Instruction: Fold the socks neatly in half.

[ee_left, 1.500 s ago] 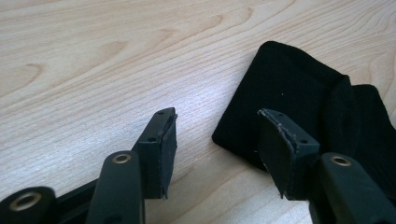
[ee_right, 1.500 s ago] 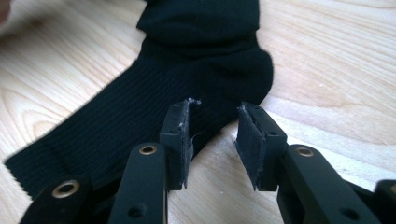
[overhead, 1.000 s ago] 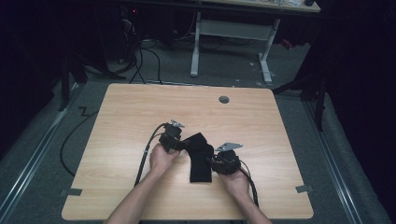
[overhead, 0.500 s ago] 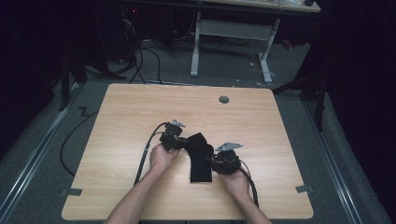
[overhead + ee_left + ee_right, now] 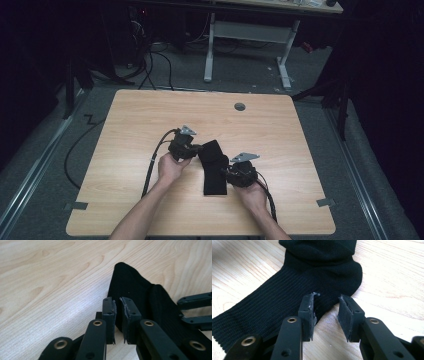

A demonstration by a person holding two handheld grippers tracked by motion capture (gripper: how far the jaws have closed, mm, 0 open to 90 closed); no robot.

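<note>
High view: we find a black ribbed fabric sock (image 5: 214, 167) lying bent on the light wooden table (image 5: 130, 125), near the middle of its front half. The left gripper (image 5: 196, 149) sits at the sock's upper edge, the right gripper (image 5: 226, 174) at its right side, each carried in a hand.

Left gripper view: the jaws have just been closing and now stand almost together, a thin slit between the pads. The sock's edge lies at their tips — we cannot tell whether any fabric is actually pinched.

Right gripper view: the jaws stand partly apart, straddling the sock's edge below the heel bulge; the left pad touches the cloth, the right pad is over bare wood. No clamp here.

Progress, as we judge it: the work looks like folding or straightening the sock, and it is at the grasping stage — the lift and fold are not yet done.

Against the earlier high frames: both hands and the sock lie much as before; only the left jaws have narrowed.
</note>
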